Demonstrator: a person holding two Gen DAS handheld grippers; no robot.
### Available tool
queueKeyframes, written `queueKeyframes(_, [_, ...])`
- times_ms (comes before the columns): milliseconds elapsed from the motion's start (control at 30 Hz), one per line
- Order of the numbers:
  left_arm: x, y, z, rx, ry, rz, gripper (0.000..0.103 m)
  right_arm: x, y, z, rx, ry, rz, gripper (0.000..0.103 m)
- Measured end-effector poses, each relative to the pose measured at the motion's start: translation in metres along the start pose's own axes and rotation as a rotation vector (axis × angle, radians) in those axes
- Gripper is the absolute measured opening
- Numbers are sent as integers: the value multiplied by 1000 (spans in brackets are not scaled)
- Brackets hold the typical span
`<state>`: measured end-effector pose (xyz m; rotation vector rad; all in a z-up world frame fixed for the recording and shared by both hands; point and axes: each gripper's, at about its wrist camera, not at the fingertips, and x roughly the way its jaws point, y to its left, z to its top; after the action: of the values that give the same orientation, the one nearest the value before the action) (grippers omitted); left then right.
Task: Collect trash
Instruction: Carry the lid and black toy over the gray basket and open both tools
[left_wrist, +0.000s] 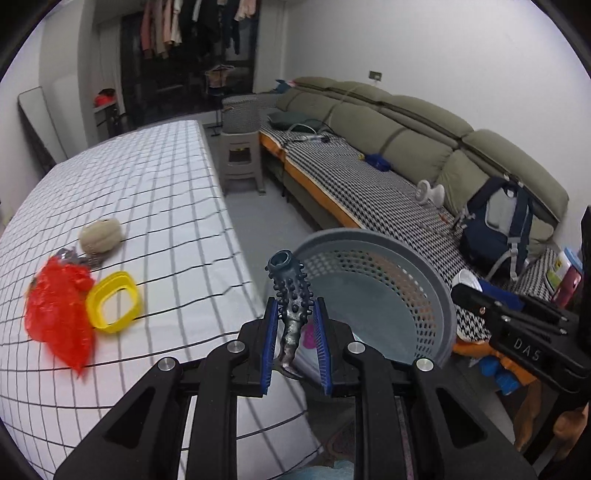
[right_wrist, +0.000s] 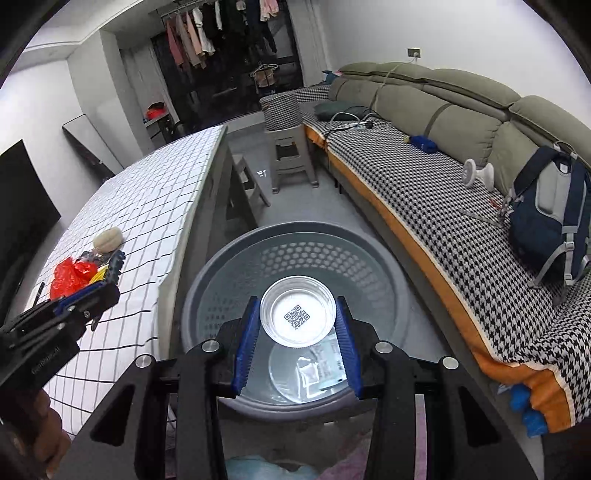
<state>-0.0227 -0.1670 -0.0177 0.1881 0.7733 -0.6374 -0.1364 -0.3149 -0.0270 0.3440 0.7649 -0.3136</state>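
My left gripper (left_wrist: 293, 314) is shut on a dark knobbly tube (left_wrist: 291, 295), held upright at the table's right edge beside the grey perforated basket (left_wrist: 436, 295). On the checked table (left_wrist: 166, 184) lie a red plastic bag (left_wrist: 59, 306), a yellow ring-shaped lid (left_wrist: 114, 301) and a beige lump (left_wrist: 100, 236). My right gripper (right_wrist: 297, 321) is shut on a clear round plastic cup (right_wrist: 297, 315) with a QR code, held over the basket (right_wrist: 221, 280). A clear wrapper (right_wrist: 321, 365) lies in the basket. The left gripper (right_wrist: 110, 273) shows at the left of the right wrist view.
The basket stands on the floor between the table and a long sofa (right_wrist: 424, 184). A blue backpack (right_wrist: 546, 214) and a small white fan (right_wrist: 478, 175) sit on the sofa. A grey stool (right_wrist: 291, 155) stands further back. Clothes hang at the far wall.
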Motion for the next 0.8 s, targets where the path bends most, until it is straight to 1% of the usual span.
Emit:
queueKeyframes(133, [13,-19,10,45,3,2,20,7,-20,0,38,13,5,39])
queueKeyframes(267, [25,-36,16,70,15,6,20,18,-34,-6,58,38,35,39])
queueKeyframes(467, [53,-51,16,80,77,-3,20,40,-43,-8,53,92,50,39])
queueKeyframes(800, [93,-55,8,92,175,11,20,65,-48,-5,71,124,65,39])
